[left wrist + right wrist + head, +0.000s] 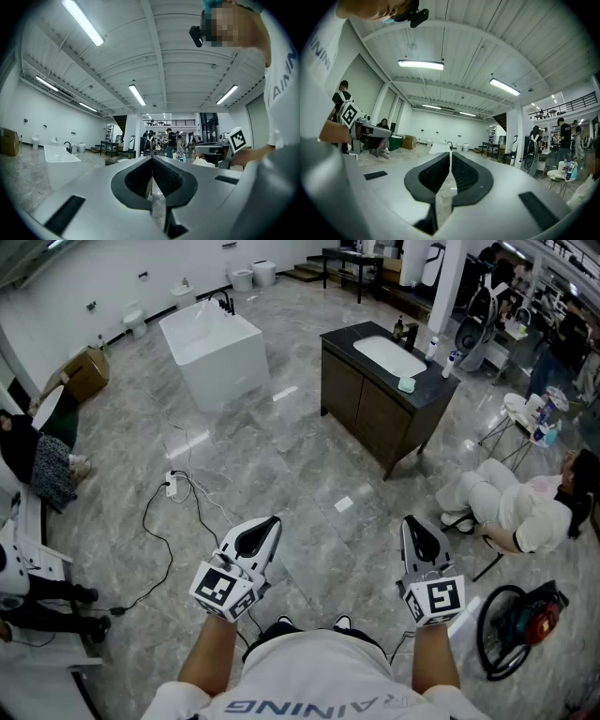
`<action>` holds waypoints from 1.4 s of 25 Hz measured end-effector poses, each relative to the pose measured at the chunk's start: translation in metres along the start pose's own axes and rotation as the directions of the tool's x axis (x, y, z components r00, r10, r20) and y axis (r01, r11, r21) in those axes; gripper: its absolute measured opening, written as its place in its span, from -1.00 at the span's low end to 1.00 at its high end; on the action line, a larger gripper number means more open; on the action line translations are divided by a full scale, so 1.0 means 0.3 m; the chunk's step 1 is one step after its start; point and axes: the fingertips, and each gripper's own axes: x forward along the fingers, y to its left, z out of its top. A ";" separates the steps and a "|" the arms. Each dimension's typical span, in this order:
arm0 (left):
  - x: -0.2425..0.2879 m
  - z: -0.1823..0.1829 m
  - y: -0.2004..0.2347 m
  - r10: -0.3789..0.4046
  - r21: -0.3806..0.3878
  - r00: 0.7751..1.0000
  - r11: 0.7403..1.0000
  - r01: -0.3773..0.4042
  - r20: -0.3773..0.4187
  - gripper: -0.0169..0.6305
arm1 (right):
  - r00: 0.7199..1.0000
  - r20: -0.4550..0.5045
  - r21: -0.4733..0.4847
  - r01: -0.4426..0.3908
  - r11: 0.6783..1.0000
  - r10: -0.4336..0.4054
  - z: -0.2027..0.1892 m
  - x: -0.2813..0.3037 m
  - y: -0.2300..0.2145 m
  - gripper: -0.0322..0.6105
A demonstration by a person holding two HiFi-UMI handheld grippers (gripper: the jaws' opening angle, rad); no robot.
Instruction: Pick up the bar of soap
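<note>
The bar of soap (406,383) is a small pale green block on the dark vanity counter (427,395), just right of its white sink (388,355), far ahead of me. Both grippers are held low near my waist, well short of the vanity. My left gripper (273,520) points forward with its jaws pressed together and nothing between them (152,160). My right gripper (409,520) is likewise shut and empty (450,154). The soap does not show in either gripper view.
A white bathtub (214,352) stands on the marble floor at the back left. A power strip with a black cable (172,486) lies ahead on the left. A person in white (506,507) sits at the right, near a red and black machine (520,622). Another person (37,465) sits at the far left.
</note>
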 end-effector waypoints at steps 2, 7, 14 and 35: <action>0.001 -0.002 -0.003 -0.006 0.002 1.000 1.000 0.006 0.000 -0.91 | 1.000 -0.004 0.005 -0.005 1.000 0.005 -0.013 0.002 0.003 -0.81; -0.010 -0.008 0.001 -0.013 -0.004 1.000 1.000 0.013 0.001 -0.91 | 1.000 -0.008 0.027 -0.002 1.000 0.002 -0.024 -0.002 0.022 -0.81; -0.019 -0.009 0.020 -0.028 -0.005 1.000 1.000 0.028 0.010 -0.91 | 1.000 0.017 0.053 -0.008 0.999 0.007 -0.029 0.011 0.043 -0.81; -0.180 -0.093 0.280 -0.068 -0.041 0.998 0.997 0.068 0.002 -0.91 | 0.999 -0.030 0.046 -0.020 0.999 0.022 -0.028 0.169 0.374 -0.81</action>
